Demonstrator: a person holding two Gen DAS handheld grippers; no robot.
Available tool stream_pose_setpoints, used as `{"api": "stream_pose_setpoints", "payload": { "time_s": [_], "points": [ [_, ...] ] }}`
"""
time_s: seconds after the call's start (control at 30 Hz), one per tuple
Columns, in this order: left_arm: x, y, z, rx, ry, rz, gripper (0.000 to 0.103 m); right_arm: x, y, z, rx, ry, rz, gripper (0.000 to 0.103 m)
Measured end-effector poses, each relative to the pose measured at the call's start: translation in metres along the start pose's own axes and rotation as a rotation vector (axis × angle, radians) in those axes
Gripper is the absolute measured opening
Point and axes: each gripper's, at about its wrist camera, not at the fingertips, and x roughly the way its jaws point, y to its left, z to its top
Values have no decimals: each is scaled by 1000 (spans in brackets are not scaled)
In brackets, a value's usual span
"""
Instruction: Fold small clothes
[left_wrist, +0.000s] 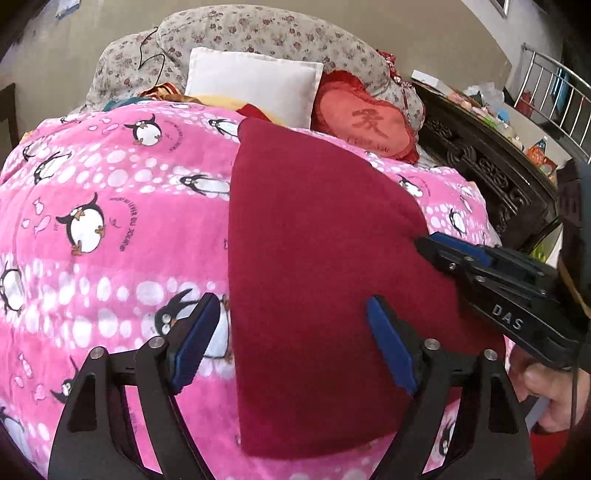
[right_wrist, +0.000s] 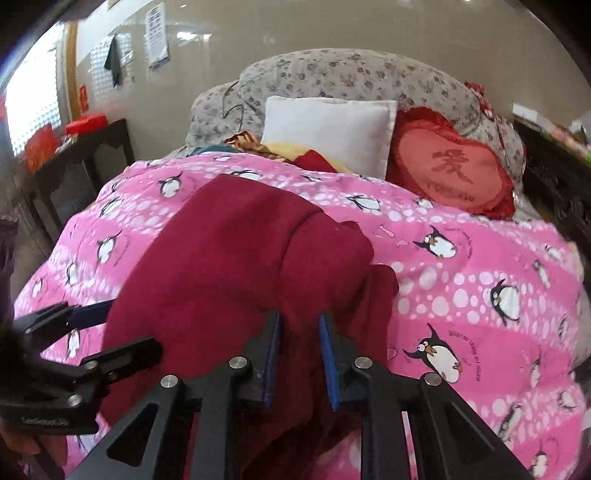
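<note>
Dark red fleece, that's the garment (left_wrist: 325, 280), spread over a pink penguin-print quilt (left_wrist: 110, 221) on the bed. No boxes or baskets anywhere, so nothing to report inside anything.

The left tongs (left_wrist: 291, 339) stand wide apart and aren't holding anything. One blue pad (left_wrist: 195, 343) hovers over the quilt just off the garment's left edge, the other sits over the red cloth itself, so that edge runs between the two fingers. From the left wrist view the garment stretches ahead of these tongs and looks flat and smooth.

The right tongs (right_wrist: 299, 354) are narrowed down with a bunched fold of the red cloth between the blue pads, gripping it near the garment's right side. In the right wrist view the fabric humps up in front of them with a raised ridge and a loose flap just to the right.

Both tongs point downward at a slant toward the bed. A hand (left_wrist: 546, 391) shows under the right tongs' handle in the left view, fingers curled round it. Beyond the garment, far from both tongs, a white pillow (right_wrist: 328, 133) and a red heart cushion (right_wrist: 454, 166) lean on a floral pillow.
</note>
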Motion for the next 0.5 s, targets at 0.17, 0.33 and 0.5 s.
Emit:
{"api": "stream_pose_setpoints", "payload": {
  "time_s": [0.17,0.33,0.5],
  "points": [
    [1,-4,2,6,5,11,84,-10,-7,4,41,14,34,23],
    [-3,-7,-1,13,4,25,84,-56,14,-8,2,-43,56,23],
    [-3,-8,-4,6,-2,34,84,-56,18,-36,7,-11,30,23]
  ]
}}
